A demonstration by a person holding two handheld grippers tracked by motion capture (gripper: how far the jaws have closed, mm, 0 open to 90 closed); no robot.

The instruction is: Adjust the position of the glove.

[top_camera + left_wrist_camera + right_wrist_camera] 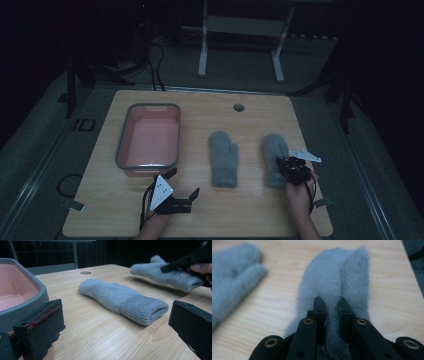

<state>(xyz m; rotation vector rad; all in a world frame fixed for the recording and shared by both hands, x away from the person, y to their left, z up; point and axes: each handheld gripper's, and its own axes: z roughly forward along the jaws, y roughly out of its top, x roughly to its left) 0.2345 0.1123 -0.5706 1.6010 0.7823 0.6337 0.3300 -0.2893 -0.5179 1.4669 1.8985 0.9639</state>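
The right gripper (331,305) had its jaws pinched on a fold of the right-hand grey mitten (337,277), squeezing a ridge of fuzz up between them. In the high view that mitten (274,150) sat close to the table's right edge, so not much wood was left on that side. The other mitten (223,159) lay flat just to its left, not touching it, with a strip of bare wood between the two.

The left gripper (183,183) was spread wide and held nothing, hanging near the front edge of the table (250,212). Plenty of open wood lay ahead of it toward the flat mitten (122,300). The pink tub (149,138) with the grey rim was right beside its left jaw, and looked empty inside.
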